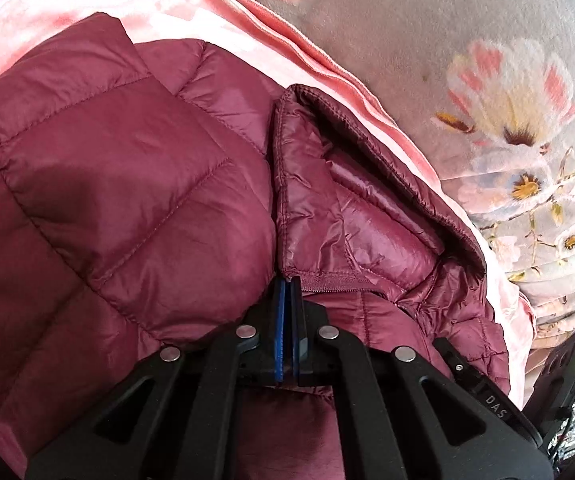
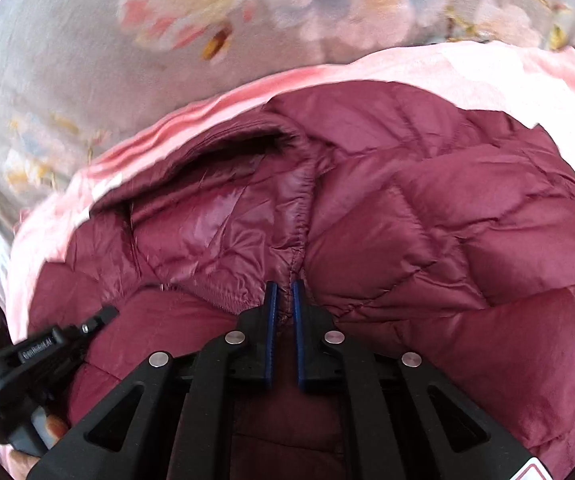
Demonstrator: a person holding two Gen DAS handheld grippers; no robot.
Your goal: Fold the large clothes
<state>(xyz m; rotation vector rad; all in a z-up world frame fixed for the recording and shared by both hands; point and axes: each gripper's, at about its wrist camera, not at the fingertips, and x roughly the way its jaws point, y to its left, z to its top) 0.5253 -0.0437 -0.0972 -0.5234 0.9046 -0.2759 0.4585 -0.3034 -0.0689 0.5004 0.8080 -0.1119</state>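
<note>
A dark red puffy jacket (image 1: 127, 184) lies on a soft pink blanket (image 1: 215, 12). The pink blanket sits on top of a grey blanket with big flowers (image 1: 507, 92) on it.

In the left wrist view, the left claw (image 1: 288, 280) is squeezed tight, its two blue pads pressed together on the bottom corner of the jacket's collar (image 1: 327, 184), right by the zipper. The collar stands up a bit and looks shiny inside. The other claw (image 1: 499, 396) shows at the bottom right edge.

In the right wrist view, the right claw (image 2: 284, 284) has a small gap between its blue pads, and a fold of the jacket (image 2: 447, 240) near the collar edge (image 2: 299, 220) sits in that gap. The fingers look like they pinch it. The left claw (image 2: 47, 352) shows at the lower left, close beside it. The jacket fills most of both views.
</note>
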